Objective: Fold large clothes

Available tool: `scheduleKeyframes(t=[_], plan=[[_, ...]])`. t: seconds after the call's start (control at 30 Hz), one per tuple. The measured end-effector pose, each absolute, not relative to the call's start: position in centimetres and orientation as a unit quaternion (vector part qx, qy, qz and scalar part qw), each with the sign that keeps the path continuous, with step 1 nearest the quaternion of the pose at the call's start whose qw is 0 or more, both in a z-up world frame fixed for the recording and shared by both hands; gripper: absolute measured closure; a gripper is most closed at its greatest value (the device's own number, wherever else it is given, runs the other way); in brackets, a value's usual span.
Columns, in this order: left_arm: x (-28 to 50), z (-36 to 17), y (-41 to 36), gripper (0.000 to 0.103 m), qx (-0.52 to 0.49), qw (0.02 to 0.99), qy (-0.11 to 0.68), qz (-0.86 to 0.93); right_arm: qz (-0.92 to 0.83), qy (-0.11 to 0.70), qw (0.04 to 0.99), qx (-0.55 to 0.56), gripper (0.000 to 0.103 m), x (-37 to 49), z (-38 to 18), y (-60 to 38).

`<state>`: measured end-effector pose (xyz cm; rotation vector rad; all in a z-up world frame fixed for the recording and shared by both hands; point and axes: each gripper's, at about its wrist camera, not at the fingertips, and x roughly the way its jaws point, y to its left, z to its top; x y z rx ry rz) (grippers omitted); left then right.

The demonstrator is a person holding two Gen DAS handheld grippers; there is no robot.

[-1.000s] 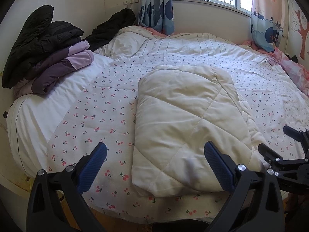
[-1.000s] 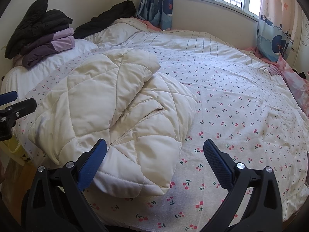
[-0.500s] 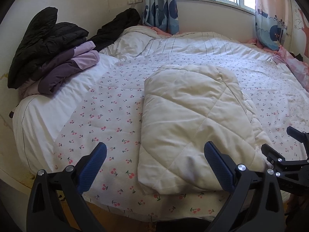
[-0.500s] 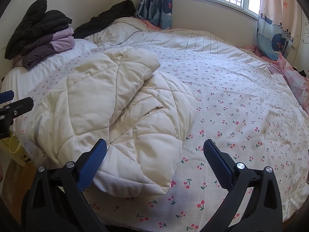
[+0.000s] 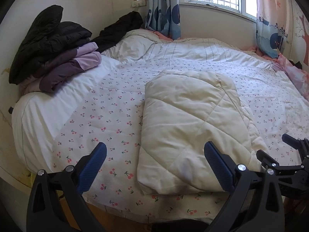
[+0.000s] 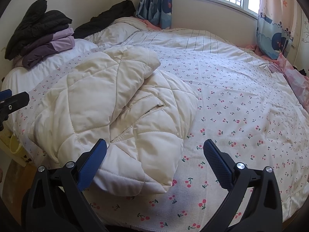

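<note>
Lying near the front edge of the bed (image 5: pixel 115 100), on the cherry-print sheet, a cream quilted jacket (image 5: pixel 191 127) already folded into a compact rectangle, smooth on top in the left wrist view, with a layered, puffier side and a stitched pocket seam in the right wrist view (image 6: pixel 119 112). Hovering just short of it, the left gripper (image 5: pixel 154 166), fingers spread wide and holding nothing, one blue pad (image 5: pixel 92 166) over bare sheet and the other over the jacket's near corner. Likewise empty and wide apart, the right gripper (image 6: pixel 154 164), its left pad (image 6: pixel 92 166) at the bulging lower hem, its right pad over the sheet. Judging from the shape, folding of this piece looks finished or nearly so, with only the loose, rounded hem on the right side left to tidy. Stacked at the far left corner, a pile of folded coats (image 5: pixel 52 54), black over purple and lilac, a likely home for this one; further back by the curtain (image 5: pixel 164 11), another dark garment (image 5: pixel 119 31) not yet folded. Next, probably: sliding both sets of fingers under the bundle's near edge, pinching through all layers so nothing springs open, then lifting level toward the pile. Main risk: slippery padded fabric unfolding under a shallow grip.
</note>
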<state>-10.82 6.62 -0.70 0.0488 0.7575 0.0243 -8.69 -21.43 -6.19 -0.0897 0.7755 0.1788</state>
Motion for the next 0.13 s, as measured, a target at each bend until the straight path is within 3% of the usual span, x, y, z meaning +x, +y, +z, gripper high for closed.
scheduleKeyframes(t=[0.13], plan=[[-11.01,-0.76,6.49,0.006,0.027,0.930,0.366,0.014,0.087,0.375,0.922,-0.043,0.006,-8.81,-6.10,-21.45]])
